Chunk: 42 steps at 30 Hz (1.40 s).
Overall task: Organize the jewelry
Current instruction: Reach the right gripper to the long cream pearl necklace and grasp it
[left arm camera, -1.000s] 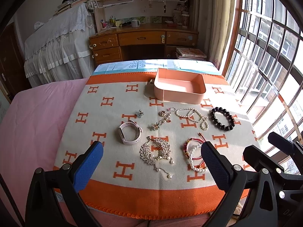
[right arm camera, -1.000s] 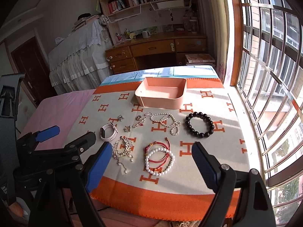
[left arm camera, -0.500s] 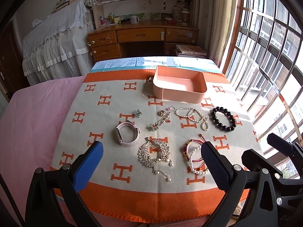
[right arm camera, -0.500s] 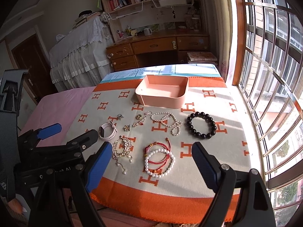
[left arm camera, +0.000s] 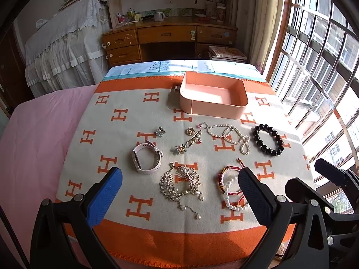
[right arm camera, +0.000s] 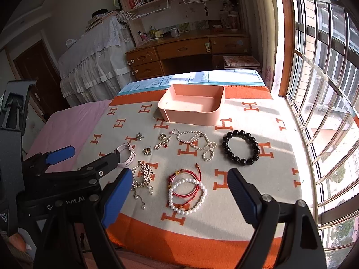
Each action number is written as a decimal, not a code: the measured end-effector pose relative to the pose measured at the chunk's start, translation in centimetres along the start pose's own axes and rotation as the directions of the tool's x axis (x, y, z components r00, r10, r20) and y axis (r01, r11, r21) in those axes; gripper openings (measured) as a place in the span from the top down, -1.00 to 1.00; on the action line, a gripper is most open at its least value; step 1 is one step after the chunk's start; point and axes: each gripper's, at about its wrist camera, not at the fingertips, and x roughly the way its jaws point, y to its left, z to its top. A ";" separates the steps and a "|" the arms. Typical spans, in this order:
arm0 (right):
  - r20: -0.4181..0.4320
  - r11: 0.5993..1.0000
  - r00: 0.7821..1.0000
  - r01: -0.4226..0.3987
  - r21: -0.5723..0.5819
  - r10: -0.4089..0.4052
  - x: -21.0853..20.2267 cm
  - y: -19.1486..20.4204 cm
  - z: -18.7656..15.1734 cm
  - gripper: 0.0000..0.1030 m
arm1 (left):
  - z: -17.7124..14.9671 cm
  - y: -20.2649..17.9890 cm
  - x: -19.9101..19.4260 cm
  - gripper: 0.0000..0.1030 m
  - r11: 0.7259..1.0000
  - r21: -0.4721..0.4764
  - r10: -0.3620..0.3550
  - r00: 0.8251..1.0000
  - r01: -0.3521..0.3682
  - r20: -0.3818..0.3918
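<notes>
Surface: cream blanket with orange H pattern and orange border [left arm camera: 139,206], spread over a bed; jewelry laid out on it.
Container: empty peach rectangular plastic tray [left arm camera: 213,109], far centre of the blanket.
Far row: small silver charm [left arm camera: 160,131], gold pin brooch with charms [left arm camera: 190,137], white pearl necklace [left arm camera: 231,135], black round-bead bracelet [left arm camera: 268,139] at far right.
Near row: pale pink smartwatch with looped strap [left arm camera: 147,159] at left, silver rhinestone leaf hair comb with pearl drops [left arm camera: 180,182] at centre, red cord bracelets stacked with a white pearl bracelet [right arm camera: 187,190] at right.
Left hand-held gripper [left arm camera: 179,198]: jaws wide, empty, hovering above the near edge over the hair comb.
Right hand-held gripper [right arm camera: 179,198]: jaws wide, empty, above the red cord and pearl bracelets.
Progress: judged not started; nothing in the tray.
Handling: all pieces light. Bead bracelets are smooth and will roll; pinch across one side of the ring. The pearl necklace is limp; expect it to trail. The comb is stiff but fragile; grip its solid body, not the pendants.
</notes>
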 end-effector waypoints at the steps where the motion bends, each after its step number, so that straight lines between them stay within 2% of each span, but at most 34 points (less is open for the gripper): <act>1: -0.002 1.000 1.000 -0.002 0.001 0.002 0.1 -0.1 0.0 -0.69 | 0.0 -0.1 0.1 -0.98 1.000 0.000 0.002 1.000 -0.002 -0.001; 6: -0.008 1.000 1.000 -0.009 0.008 0.009 0.3 -0.5 0.1 -0.69 | 0.1 -0.2 0.4 -0.98 1.000 0.005 -0.010 1.000 0.010 -0.009; 12: -0.024 0.998 0.998 -0.049 0.042 0.050 0.8 -1.7 0.5 -0.69 | 1.0 0.1 1.5 -0.98 0.988 -0.007 -0.155 0.987 0.155 -0.032; 16: -0.024 0.994 0.997 -0.070 0.079 0.072 1.2 -3.4 1.3 -0.68 | 2.5 0.4 2.0 -0.98 0.993 0.026 -0.114 0.993 0.115 -0.014; 18: -0.011 0.993 0.997 -0.079 0.089 0.080 1.5 -4.4 2.0 -0.68 | 3.4 0.7 2.8 -0.98 0.993 0.038 -0.112 0.993 0.114 -0.038; 20: -0.019 0.994 0.998 -0.061 0.086 0.063 2.2 -5.4 2.8 -0.68 | 4.5 1.1 3.9 -0.98 0.989 0.027 -0.145 0.986 0.148 -0.081; 22: -0.038 0.996 0.999 -0.032 0.087 0.036 3.3 -6.5 3.9 -0.60 | 5.5 1.3 5.2 -0.98 0.983 0.011 -0.178 0.977 0.181 -0.116; 24: -0.075 0.995 0.997 -0.017 0.100 0.025 4.5 -7.6 4.8 -0.39 | 6.3 1.5 6.5 -0.98 0.987 0.003 -0.156 0.980 0.158 -0.127; 25: -0.099 0.994 0.995 -0.021 0.111 0.032 5.2 -8.1 5.2 -0.34 | 6.7 1.7 7.3 -0.98 0.990 0.001 -0.141 0.981 0.143 -0.134; 29: -0.179 0.989 0.981 -0.046 0.140 0.071 7.8 -9.3 5.9 -0.19 | 8.0 2.6 10.5 -0.98 0.988 -0.037 -0.155 0.969 0.150 -0.195; 31: -0.228 0.983 0.966 -0.086 0.162 0.122 9.3 -9.2 5.7 -0.10 | 8.3 3.2 11.9 -0.98 0.988 -0.054 -0.152 0.965 0.144 -0.214; 33: -0.277 0.976 0.947 -0.114 0.183 0.162 11.1 -9.0 5.5 0.08 | 8.4 3.7 13.1 -0.98 0.990 -0.063 -0.134 0.964 0.123 -0.231; 35: -0.318 0.972 0.929 -0.130 0.197 0.189 12.6 -8.6 5.2 0.09 | 8.4 3.9 14.1 -0.95 0.991 -0.063 -0.131 0.961 0.119 -0.244; 39: -0.386 0.964 0.898 -0.126 0.235 0.211 15.8 -8.3 4.9 0.09 | 8.1 4.4 15.5 -0.85 0.991 -0.075 -0.131 0.952 0.115 -0.275; 42: -0.419 0.969 0.893 -0.067 0.238 0.164 17.7 -8.4 5.0 0.15 | 7.8 4.5 15.8 -0.84 0.990 -0.078 -0.137 0.949 0.120 -0.283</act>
